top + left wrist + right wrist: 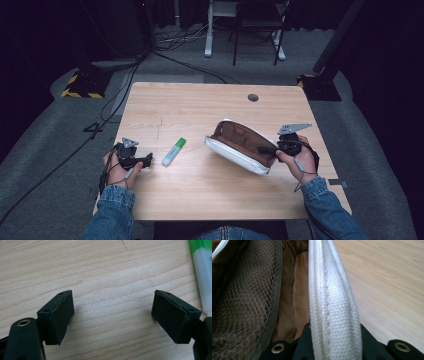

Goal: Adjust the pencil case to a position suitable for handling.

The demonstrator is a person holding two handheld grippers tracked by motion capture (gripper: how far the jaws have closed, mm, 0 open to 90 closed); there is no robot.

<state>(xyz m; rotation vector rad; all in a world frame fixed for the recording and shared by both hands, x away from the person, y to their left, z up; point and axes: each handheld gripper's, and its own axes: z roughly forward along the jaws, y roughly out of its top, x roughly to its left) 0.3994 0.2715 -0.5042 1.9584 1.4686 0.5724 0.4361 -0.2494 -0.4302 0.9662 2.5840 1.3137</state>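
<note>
The right gripper (270,150) is pinching the white rim of the open pencil case (240,147). The left gripper (145,160) is resting spread on the table (200,100), beside the green marker (173,151).

Marker (173,151) on table (200,105), left of pouch (242,146)

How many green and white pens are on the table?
1. The green-capped highlighter lies on the wooden table, between the left tool and the open pencil case. More could be hidden inside the case.
</note>
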